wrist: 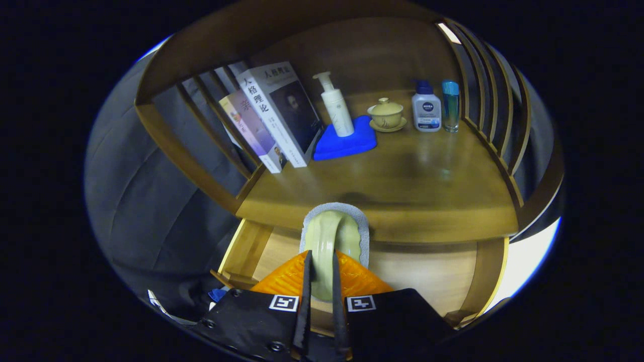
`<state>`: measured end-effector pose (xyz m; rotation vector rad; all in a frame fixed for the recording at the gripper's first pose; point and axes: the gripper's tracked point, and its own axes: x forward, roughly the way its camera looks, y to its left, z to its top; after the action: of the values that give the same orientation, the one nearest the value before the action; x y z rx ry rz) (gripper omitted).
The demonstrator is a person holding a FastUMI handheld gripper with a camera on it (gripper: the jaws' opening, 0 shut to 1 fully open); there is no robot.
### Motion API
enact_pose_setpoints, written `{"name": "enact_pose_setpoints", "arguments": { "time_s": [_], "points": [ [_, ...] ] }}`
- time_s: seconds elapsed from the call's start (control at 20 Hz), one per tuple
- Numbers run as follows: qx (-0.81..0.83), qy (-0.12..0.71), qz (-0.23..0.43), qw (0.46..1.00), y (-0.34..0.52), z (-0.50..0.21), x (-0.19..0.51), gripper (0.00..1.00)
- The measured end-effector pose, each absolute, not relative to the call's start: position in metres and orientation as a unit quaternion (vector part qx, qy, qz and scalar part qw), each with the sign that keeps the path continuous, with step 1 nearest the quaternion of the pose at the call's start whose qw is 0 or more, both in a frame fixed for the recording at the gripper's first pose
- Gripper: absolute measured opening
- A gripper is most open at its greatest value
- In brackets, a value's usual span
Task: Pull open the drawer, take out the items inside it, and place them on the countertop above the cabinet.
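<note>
My gripper is shut on a pale green ceramic saucer with a wavy rim, held on edge between the fingers; a grey rim shows behind it. It hangs over the open wooden drawer, just before the front edge of the countertop. The drawer's light wood bottom shows beside and below the saucer.
On the countertop stand two leaning books, a white pump bottle on a blue cloth, a lidded green tea cup on a saucer, a white-and-blue bottle and a slim blue bottle. Wooden slat rails flank both sides.
</note>
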<state>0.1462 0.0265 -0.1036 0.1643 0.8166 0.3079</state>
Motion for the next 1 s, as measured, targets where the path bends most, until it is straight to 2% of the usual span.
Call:
{"name": "enact_pose_setpoints", "arguments": {
  "time_s": [0.45, 1.0],
  "points": [
    [0.098, 0.400, 0.076, 0.908, -0.005, -0.097, 0.233, 0.21],
    [0.121, 0.424, 0.054, 0.896, -0.002, -0.117, 0.269, 0.21]
  ]
}}
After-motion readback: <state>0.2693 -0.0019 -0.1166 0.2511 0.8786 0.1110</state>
